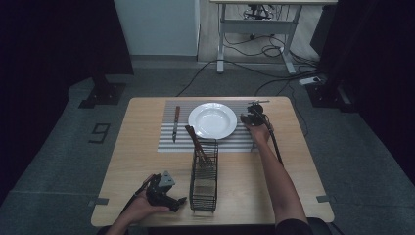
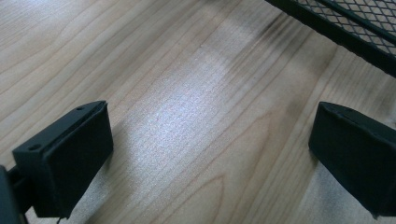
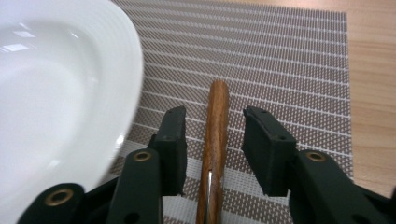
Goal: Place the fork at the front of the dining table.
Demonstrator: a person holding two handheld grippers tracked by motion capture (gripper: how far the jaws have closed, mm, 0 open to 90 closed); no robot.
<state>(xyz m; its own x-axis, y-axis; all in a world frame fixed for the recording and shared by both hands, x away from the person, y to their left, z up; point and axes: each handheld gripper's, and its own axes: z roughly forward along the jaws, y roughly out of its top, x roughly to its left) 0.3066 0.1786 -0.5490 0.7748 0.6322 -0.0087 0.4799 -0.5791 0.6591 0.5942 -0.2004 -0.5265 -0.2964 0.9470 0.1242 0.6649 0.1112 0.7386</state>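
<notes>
Table: a wooden table [image 1: 132, 166] carrying a striped placemat, a plate and a wire basket.
Placemat: a grey striped placemat [image 1: 169, 144] lies across the far half of the table, under the plate.
Plate: a white deep plate [image 1: 212, 120] sits on the middle of the placemat; nothing lies in it. Its rim fills the left of the right gripper view [image 3: 70, 93].
Knife: a knife [image 1: 175, 123] lies on the placemat just left of the plate, pointing along the table's depth.
Basket: a black wire basket [image 1: 204, 178] stands on the bare wood in front of the placemat. A brown wooden-handled utensil [image 1: 196, 143] leans out of its far end, over the placemat's edge; what else is in the basket I cannot tell.
Wooden handle: a wooden handle [image 3: 215, 135] with a strip of metal near the bottom lies flat on the placemat just right of the plate.
Right gripper: the right gripper [image 3: 214, 140] sits at the plate's right side [image 1: 254, 117]; its jaws are spread on either side of the wooden handle, apart from it.
Left gripper: the left gripper [image 1: 164, 192] rests near the front edge, just left of the basket, jaws spread wide over bare wood [image 2: 210, 140].
</notes>
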